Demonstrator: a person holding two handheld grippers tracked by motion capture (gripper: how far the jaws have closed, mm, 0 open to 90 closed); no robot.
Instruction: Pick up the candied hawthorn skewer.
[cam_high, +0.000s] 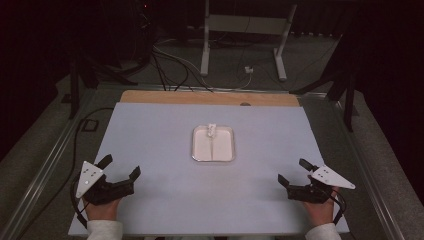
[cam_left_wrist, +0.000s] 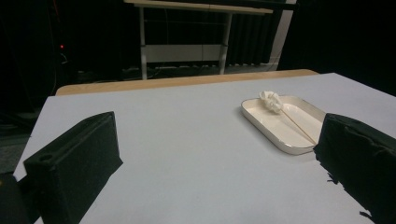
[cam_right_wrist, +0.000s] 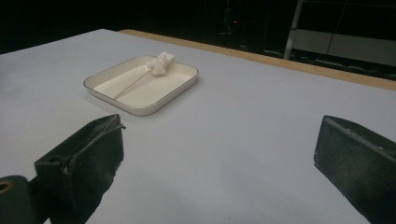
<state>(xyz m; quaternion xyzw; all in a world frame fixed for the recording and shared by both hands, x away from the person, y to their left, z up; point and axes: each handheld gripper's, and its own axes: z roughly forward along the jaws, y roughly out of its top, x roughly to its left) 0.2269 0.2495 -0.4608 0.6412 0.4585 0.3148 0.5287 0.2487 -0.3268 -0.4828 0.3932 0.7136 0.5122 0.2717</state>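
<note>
Ahead, tray (cam_high: 213, 156) with skewer (cam_high: 212, 142), unobstructed; left gripper (cam_high: 120, 168), right gripper (cam_high: 295, 171) released, empty.

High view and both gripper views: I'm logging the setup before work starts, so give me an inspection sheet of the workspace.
Surface: pale board on a wooden table, whose far edge shows.
Job's things: shallow white tray at the middle; a thin stick with a white wad at its far end lies in it.
Clutter: nothing seen on the board.
Grippers: left gripper and right gripper at the near corners, jaws wide open, nothing between them, both apart from the tray.
Cables: one trails from each gripper; loose cables on the floor beyond.
Surroundings: dark room, white table frame behind.
</note>
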